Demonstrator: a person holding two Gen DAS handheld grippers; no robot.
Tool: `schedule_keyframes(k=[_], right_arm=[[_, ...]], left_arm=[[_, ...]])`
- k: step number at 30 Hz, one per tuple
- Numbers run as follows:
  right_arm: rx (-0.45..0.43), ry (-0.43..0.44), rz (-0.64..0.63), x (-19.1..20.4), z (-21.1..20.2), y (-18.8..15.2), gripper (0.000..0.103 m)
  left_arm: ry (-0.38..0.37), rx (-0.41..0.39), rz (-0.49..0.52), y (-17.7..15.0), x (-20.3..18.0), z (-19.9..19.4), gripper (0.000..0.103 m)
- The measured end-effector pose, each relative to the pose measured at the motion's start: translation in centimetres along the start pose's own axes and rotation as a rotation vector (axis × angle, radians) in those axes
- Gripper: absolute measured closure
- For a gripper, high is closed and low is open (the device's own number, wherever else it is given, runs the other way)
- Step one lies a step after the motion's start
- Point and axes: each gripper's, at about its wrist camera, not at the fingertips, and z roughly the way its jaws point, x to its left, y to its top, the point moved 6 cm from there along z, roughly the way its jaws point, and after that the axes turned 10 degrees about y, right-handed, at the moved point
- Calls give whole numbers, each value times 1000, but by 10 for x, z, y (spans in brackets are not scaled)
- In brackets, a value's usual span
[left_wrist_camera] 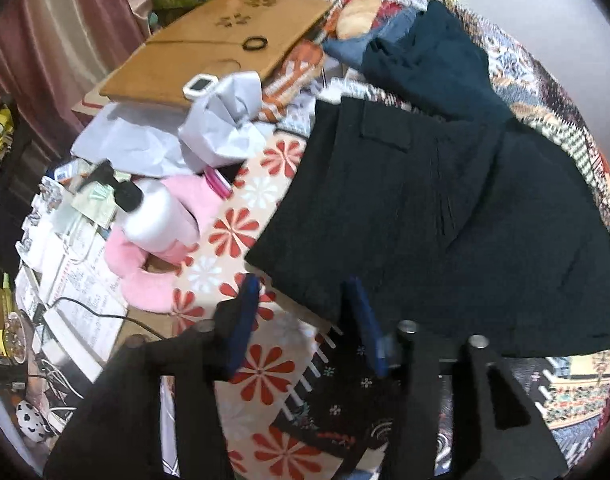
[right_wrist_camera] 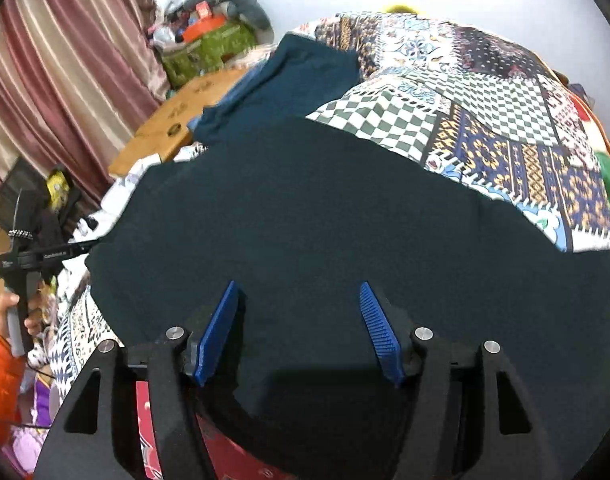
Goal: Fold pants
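Dark pants (left_wrist_camera: 445, 220) lie folded on the patchwork bed (right_wrist_camera: 505, 120), left hand-held gripper (left_wrist_camera: 305, 304) and right hand-held gripper (right_wrist_camera: 299, 300) both half open holding nothing, so a careless pinch could drag the fold apart.

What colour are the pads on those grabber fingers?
Blue, ribbed pads; clearest in the right wrist view.
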Motion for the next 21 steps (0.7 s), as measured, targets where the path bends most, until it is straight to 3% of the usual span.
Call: schedule_keyframes(k=[3,8,16,21], right_arm=[[12,-11,36,-16,-16,-7,39],[3,-147,56,-65,-53,-7,39],[-113,-307,169,-160,-116,20,40],[-99,-340,224,-204,-113,31,54]], left_arm=[[-15,-30,-4,11,-1,-16,43],[-49,-99,14,39,-26,-40,29],[-109,-142,150,65,-117,-51,24],[-133,-138,237,65,-167,-43,20]])
